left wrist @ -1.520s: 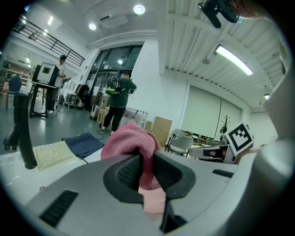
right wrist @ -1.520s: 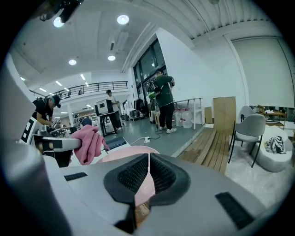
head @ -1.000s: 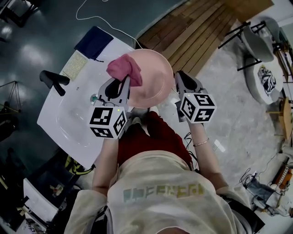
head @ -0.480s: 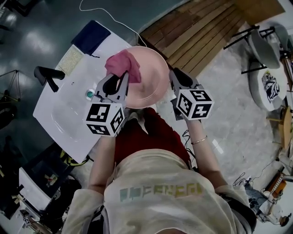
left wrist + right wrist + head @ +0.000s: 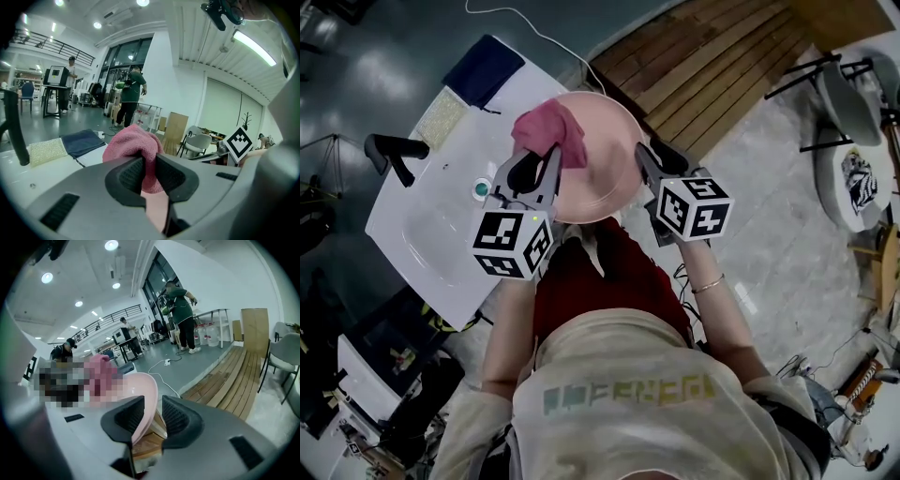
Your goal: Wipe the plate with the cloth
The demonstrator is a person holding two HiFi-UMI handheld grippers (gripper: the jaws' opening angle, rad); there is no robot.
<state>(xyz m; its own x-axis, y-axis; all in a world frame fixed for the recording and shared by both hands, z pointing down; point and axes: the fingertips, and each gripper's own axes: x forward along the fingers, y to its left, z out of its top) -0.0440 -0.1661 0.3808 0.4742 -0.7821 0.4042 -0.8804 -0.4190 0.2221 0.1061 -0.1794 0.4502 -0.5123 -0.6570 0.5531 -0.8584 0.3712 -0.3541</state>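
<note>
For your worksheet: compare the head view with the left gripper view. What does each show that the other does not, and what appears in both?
Head view only: the plate's full round outline, the right gripper on its rim, and the sink's drain plug. Left gripper view only: two people standing in the hall, ceiling lights, and the left gripper's jaws shut on the pink cloth. Both: that cloth and the dark blue towel.
</note>
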